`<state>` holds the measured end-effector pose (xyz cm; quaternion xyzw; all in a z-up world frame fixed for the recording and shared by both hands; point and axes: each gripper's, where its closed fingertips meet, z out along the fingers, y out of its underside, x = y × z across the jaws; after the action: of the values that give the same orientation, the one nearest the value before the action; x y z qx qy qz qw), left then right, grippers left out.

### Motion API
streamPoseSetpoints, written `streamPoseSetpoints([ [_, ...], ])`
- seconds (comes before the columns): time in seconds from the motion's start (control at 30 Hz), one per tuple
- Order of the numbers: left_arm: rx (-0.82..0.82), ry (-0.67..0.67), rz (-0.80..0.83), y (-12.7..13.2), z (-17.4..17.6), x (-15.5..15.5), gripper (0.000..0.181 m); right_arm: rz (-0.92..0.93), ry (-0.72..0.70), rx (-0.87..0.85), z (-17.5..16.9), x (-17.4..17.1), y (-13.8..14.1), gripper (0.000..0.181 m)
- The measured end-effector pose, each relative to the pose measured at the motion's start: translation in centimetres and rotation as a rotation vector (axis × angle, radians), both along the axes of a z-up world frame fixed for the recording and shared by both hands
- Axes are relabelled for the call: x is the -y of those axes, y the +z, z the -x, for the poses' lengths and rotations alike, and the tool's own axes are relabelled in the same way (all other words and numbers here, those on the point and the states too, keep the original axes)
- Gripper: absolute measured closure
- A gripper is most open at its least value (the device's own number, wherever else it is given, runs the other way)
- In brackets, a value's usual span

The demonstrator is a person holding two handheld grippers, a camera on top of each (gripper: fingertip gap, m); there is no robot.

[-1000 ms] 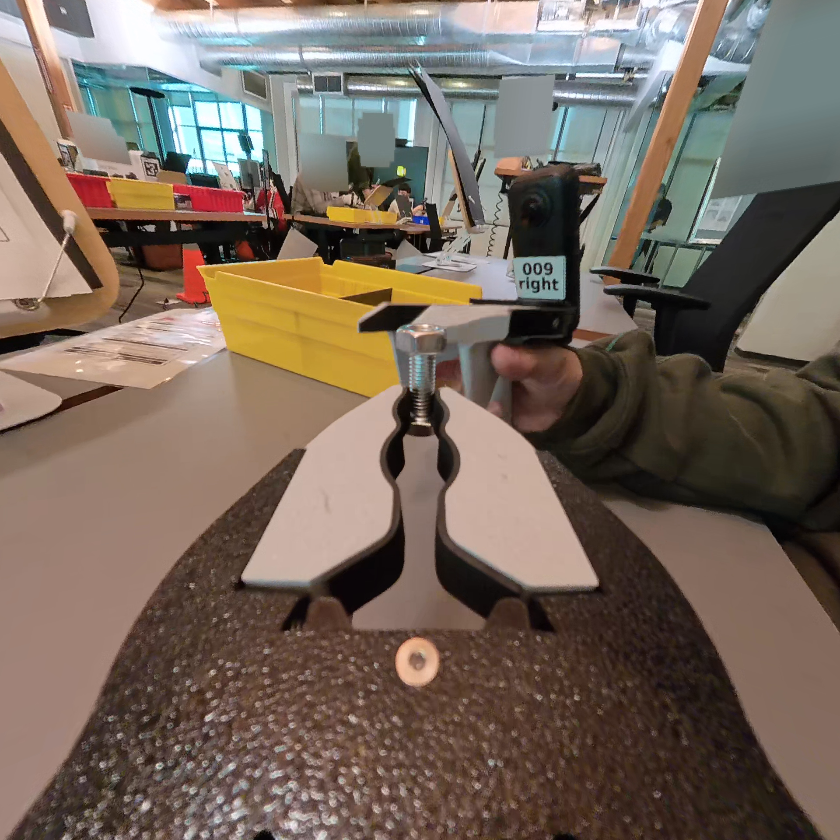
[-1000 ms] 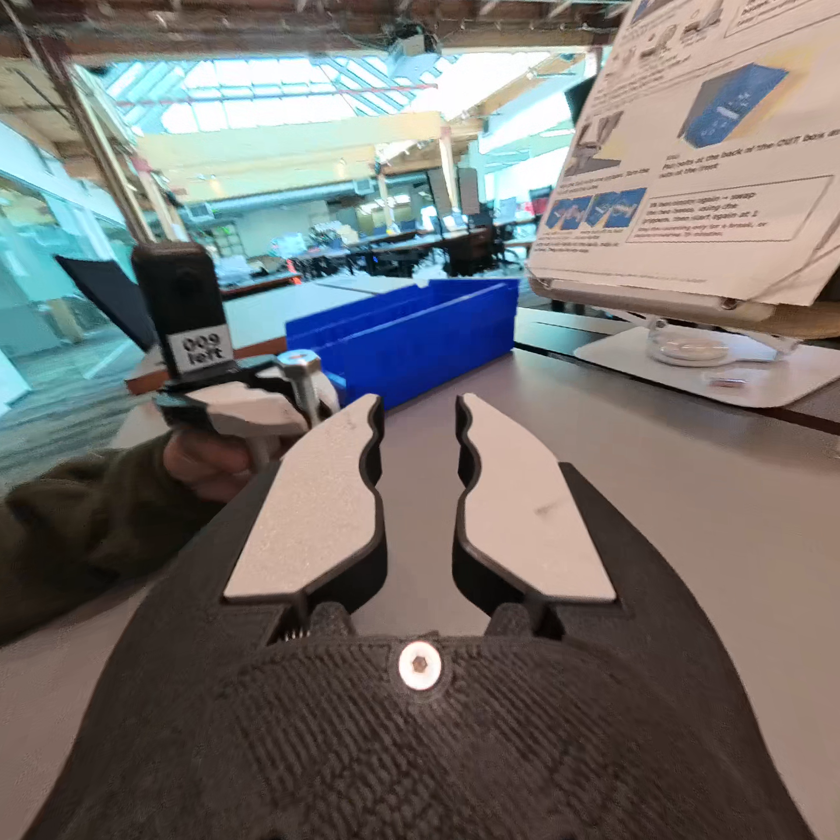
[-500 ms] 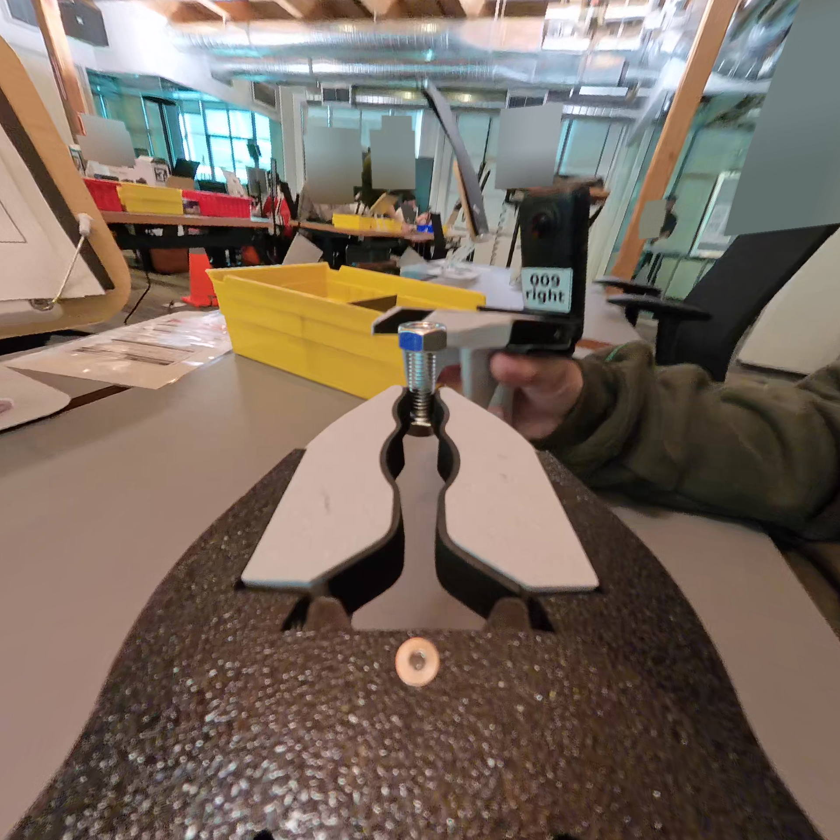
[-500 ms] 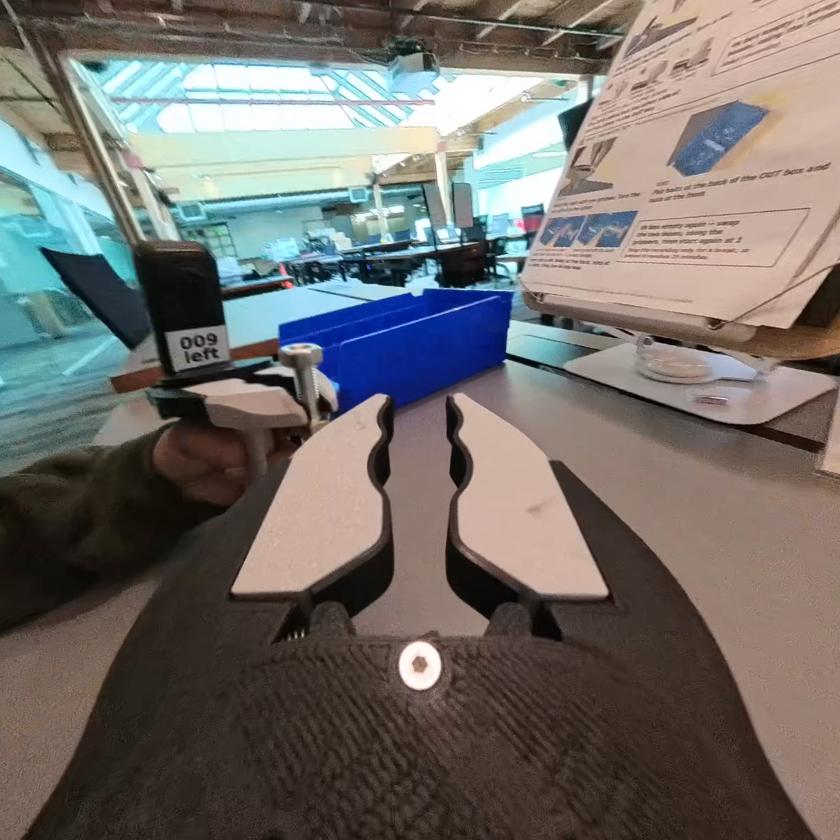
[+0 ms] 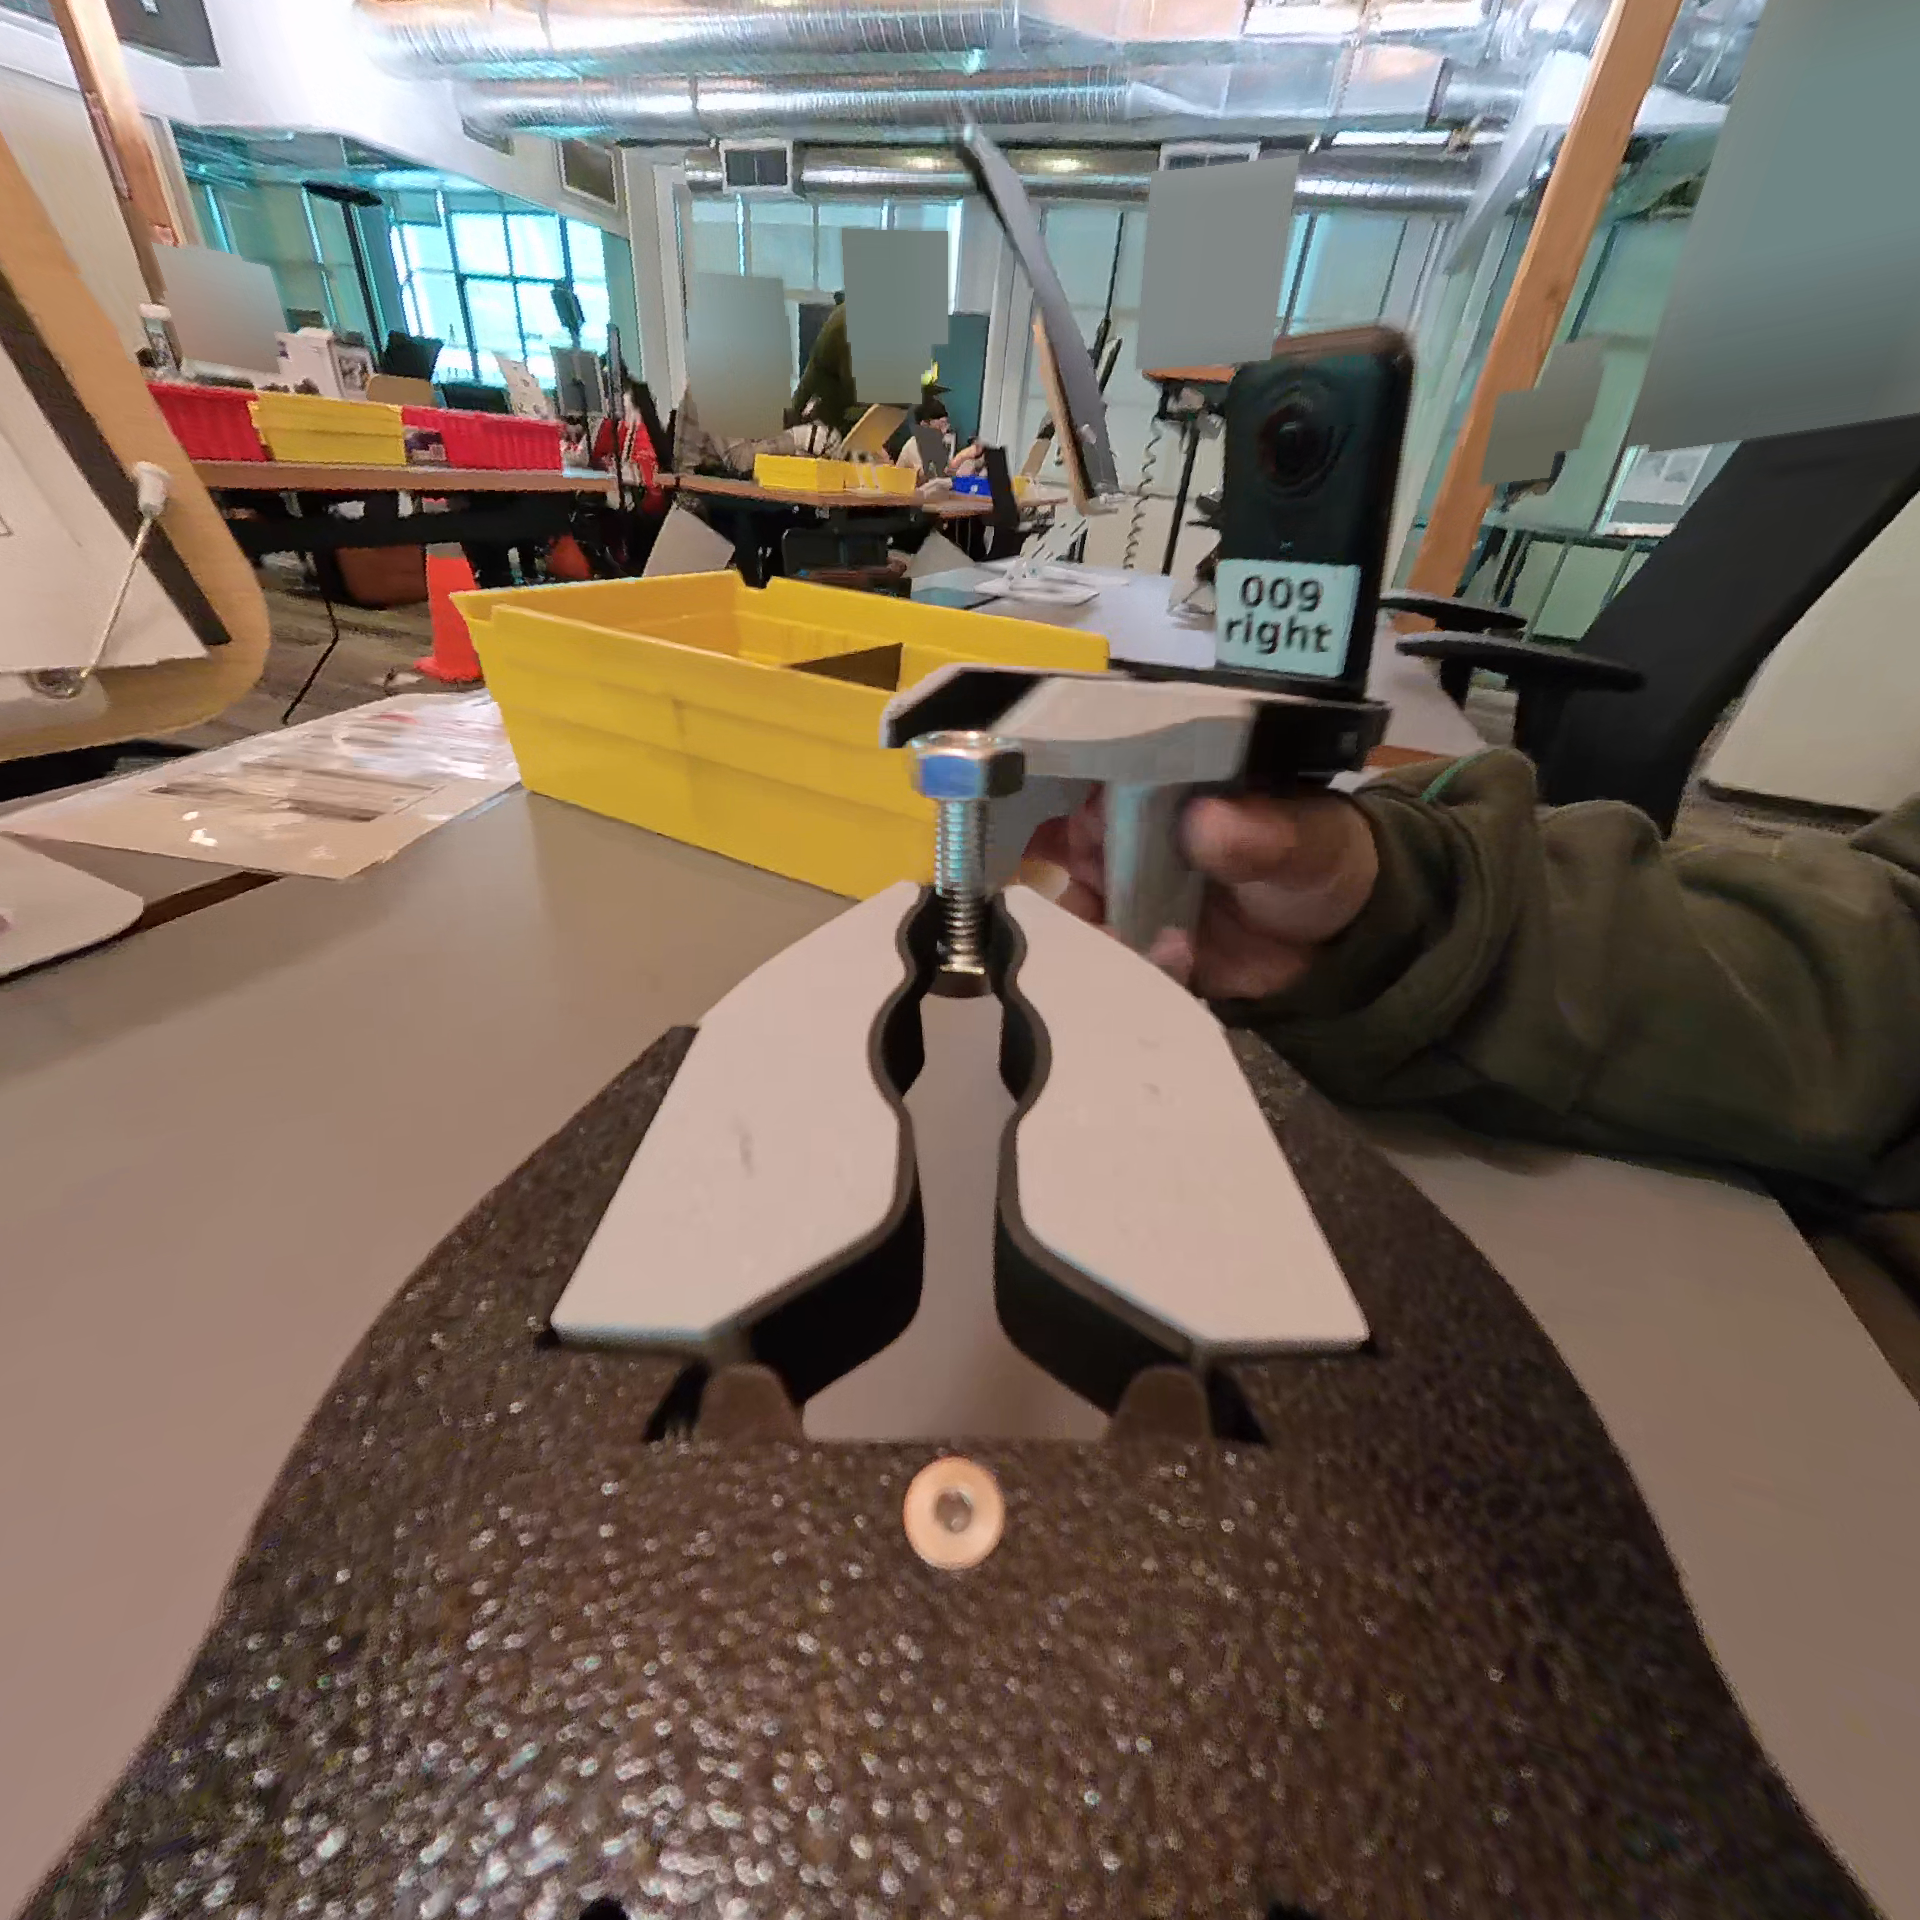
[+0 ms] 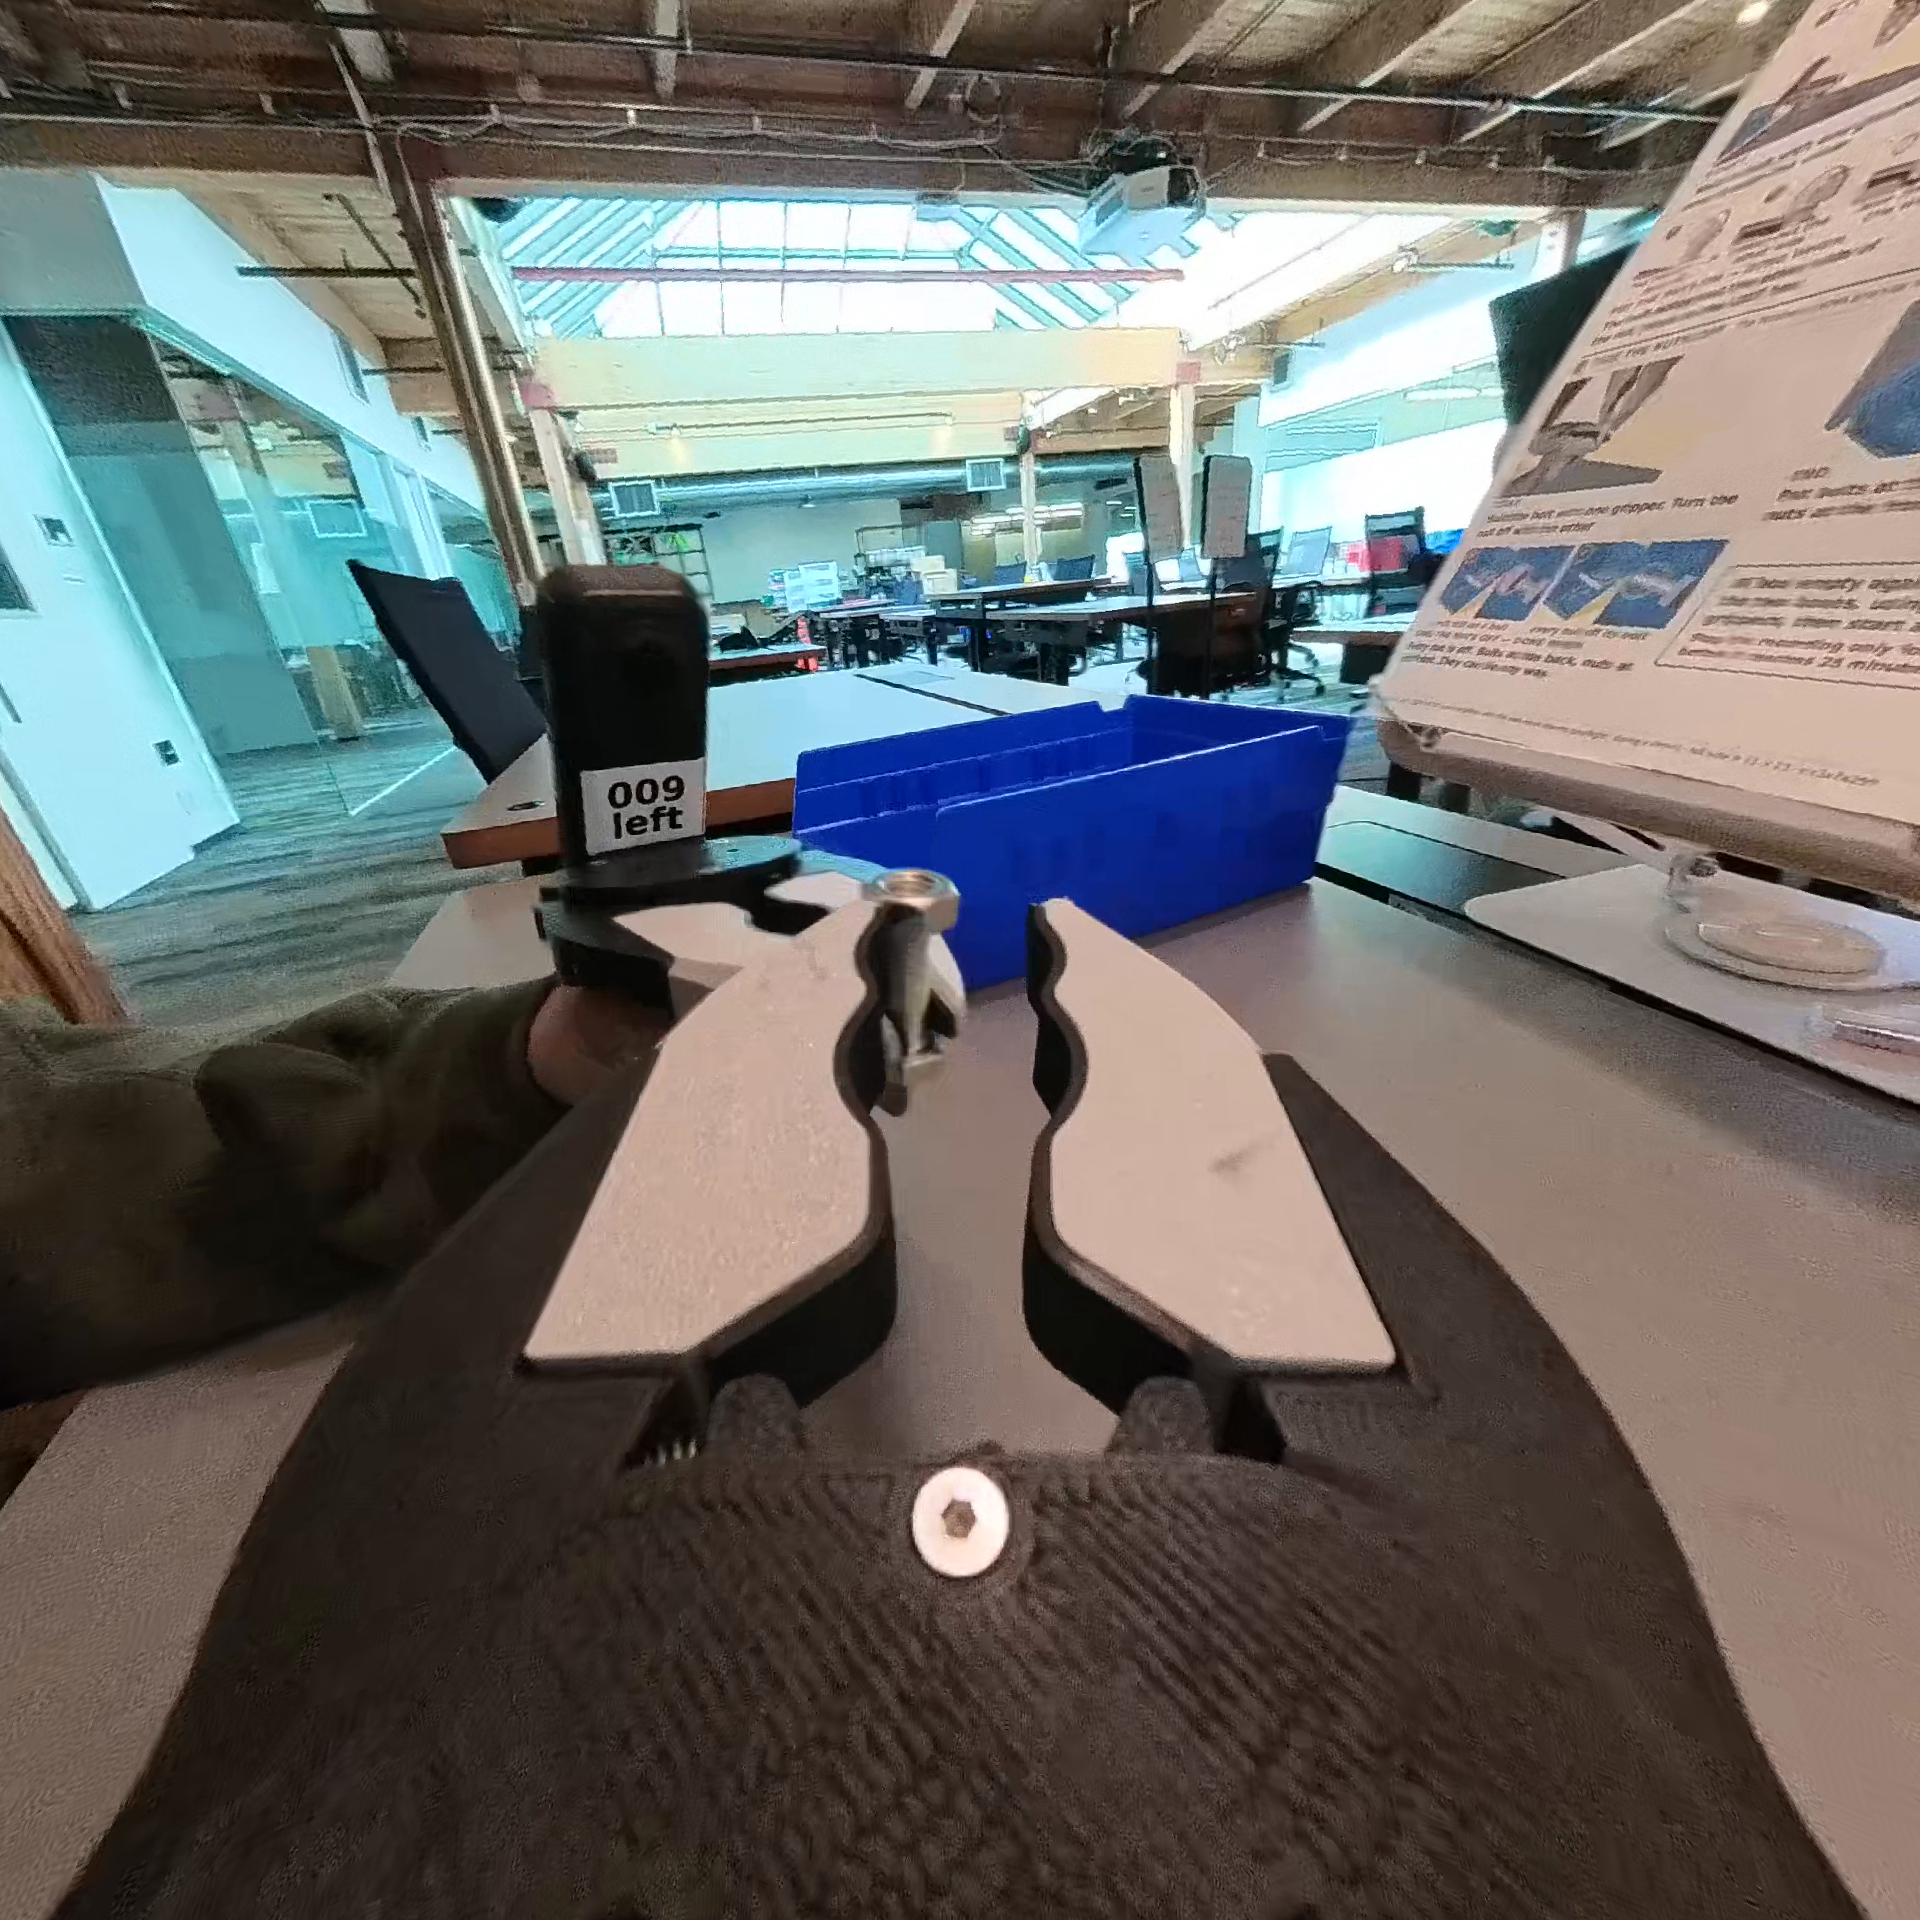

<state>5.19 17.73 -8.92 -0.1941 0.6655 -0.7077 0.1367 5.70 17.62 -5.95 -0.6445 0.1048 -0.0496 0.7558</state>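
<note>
- Hex bolt [image 5: 961, 831] is pinched upright by its threaded shank at the left gripper [image 5: 961, 961] tips, above the grey table [image 5: 312, 1039].
- Right gripper [image 6: 951, 997] is held spread, empty, just beside the bolt.
- Slip risk is judged: only the tips grip, so a knock could tilt or drop the bolt.

Grey table [image 5: 312, 1060] [image 6: 1662, 1195], smooth and matte. Toward its far edge, in the left wrist view, a yellow bin [image 5: 707, 717], with a printed sheet [image 5: 301, 779] flat on the surface to the left. In the right wrist view, a blue bin [image 6: 1091, 821] near the far edge. At the right edge, a white stand base [image 6: 1714, 966] under a tilted instruction board [image 6: 1714, 520]. A green sleeve [image 5: 1621, 987] rested on the top.
</note>
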Motion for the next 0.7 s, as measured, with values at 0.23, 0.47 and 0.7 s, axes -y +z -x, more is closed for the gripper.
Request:
streamPoseSetpoints([
  [0.23,0.006,-0.010,-0.004,0.0,0.1,0.1,0.172,-0.096,-0.007,-0.092,-0.9,2.1,0.8,0.153],
  [0.47,0.015,-0.010,-0.064,-0.7,0.2,0.5,0.172,-0.005,0.029,0.029,1.4,-0.5,0.2,0.153],
  [0.7,0.005,-0.006,-0.066,-0.8,0.1,0.5,0.172,0.021,0.010,0.002,0.9,-0.8,-0.3,0.162],
])
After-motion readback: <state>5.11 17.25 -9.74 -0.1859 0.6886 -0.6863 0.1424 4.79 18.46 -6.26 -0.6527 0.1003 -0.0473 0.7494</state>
